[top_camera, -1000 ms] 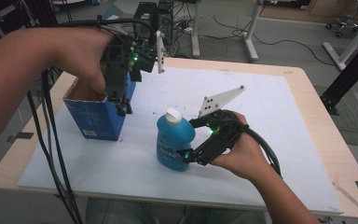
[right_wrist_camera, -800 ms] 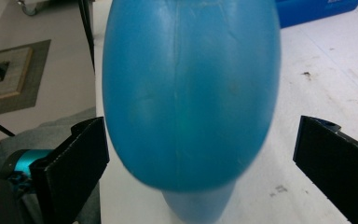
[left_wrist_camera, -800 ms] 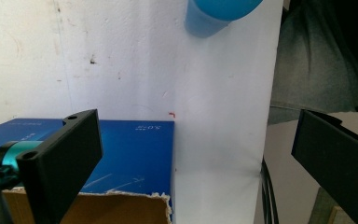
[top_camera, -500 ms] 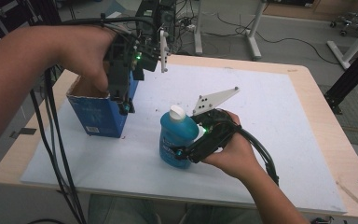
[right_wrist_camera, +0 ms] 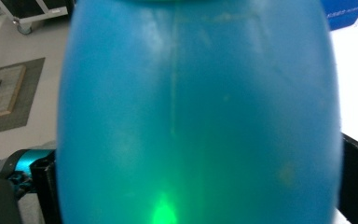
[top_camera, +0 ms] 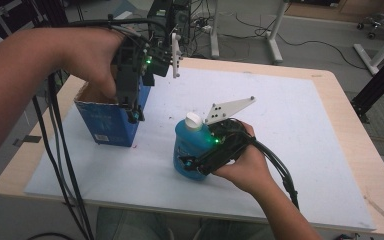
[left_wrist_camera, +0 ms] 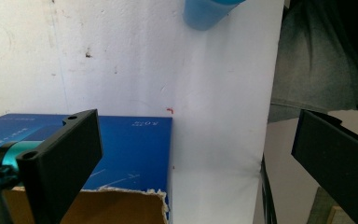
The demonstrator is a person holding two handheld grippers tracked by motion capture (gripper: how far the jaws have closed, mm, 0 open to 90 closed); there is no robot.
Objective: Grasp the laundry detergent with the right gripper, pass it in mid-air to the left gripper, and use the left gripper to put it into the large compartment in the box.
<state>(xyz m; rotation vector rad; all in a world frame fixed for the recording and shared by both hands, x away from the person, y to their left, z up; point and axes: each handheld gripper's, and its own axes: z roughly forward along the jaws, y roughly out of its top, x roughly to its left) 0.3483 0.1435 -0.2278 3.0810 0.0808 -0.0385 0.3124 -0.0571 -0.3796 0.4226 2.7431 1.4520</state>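
Note:
A blue bottle with a white cap stands upright near the middle of the white mat. My right gripper is shut on its lower body from the right side. In the right gripper view the bottle sits between both black jaws. An open blue cardboard box stands at the left of the mat. My left gripper points down over the box's right wall, open and holding nothing. In the left gripper view the jaws stand wide apart above the box.
The white mat covers a wooden table. Cables hang from the left gripper over the table's left edge. Table legs and a dark rig stand on the floor behind. Bare mat lies to the right of the bottle.
Very little has changed. The right gripper keeps its hold on the bottle, which has edged slightly toward the box. The left gripper stays over the box's right wall.

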